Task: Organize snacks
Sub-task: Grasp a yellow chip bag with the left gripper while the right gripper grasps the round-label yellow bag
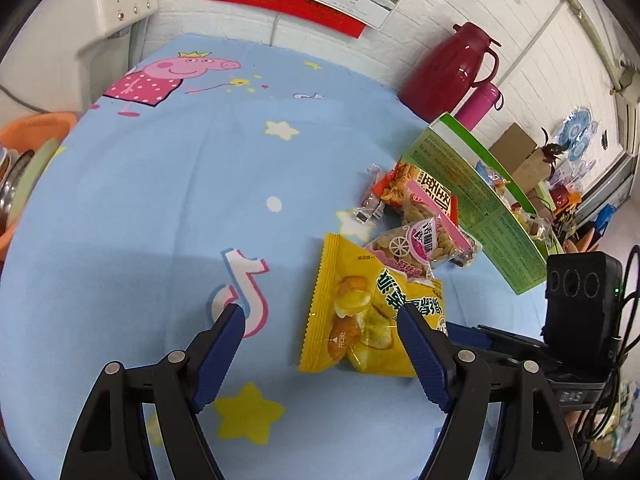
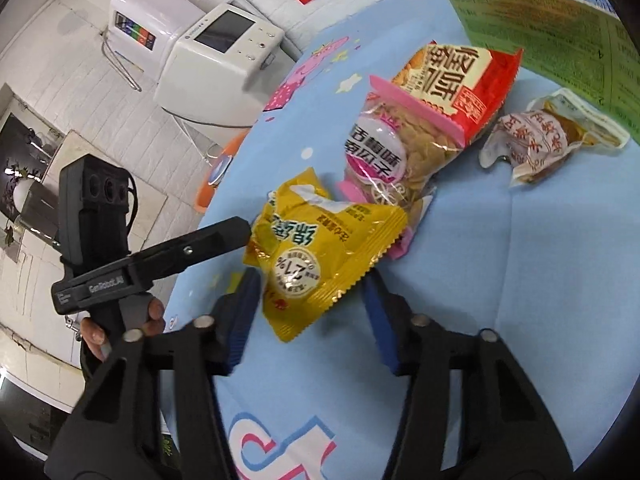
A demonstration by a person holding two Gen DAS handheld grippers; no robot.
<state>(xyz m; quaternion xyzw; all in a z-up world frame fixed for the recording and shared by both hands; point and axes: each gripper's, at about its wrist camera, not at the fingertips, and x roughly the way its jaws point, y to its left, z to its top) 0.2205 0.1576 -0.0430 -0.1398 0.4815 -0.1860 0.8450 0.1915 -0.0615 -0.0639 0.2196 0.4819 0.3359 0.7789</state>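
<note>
Yellow and crinkled, the snack packet (image 1: 362, 312) lies on the blue cartoon tablecloth (image 1: 160, 200) just in front of the left gripper (image 1: 320, 318), a little toward its right finger. The jaws of this gripper stand wide apart and hold nothing; the right finger (image 1: 420, 344) covers the near corner of the packet, but I cannot tell if it touches.

In the right wrist view the same yellow packet (image 2: 320, 256) sits between the two blue fingers of the right gripper (image 2: 312, 284), at their tips. These jaws are also spread, not closed on the packet. The left gripper (image 2: 224, 234) comes in from the left side of this view, and its black tip is at the edge of the packet. A hand (image 2: 120, 324) holds its handle.

Beyond the packet, further from both grippers, lie a pink-edged clear bag (image 2: 396, 148) and a red packet (image 2: 464, 88), overlapping each other. To their right rests a small wrapped snack (image 2: 540, 136), apart from them. A green box (image 1: 472, 200) stands behind the pile, with snacks inside.
</note>
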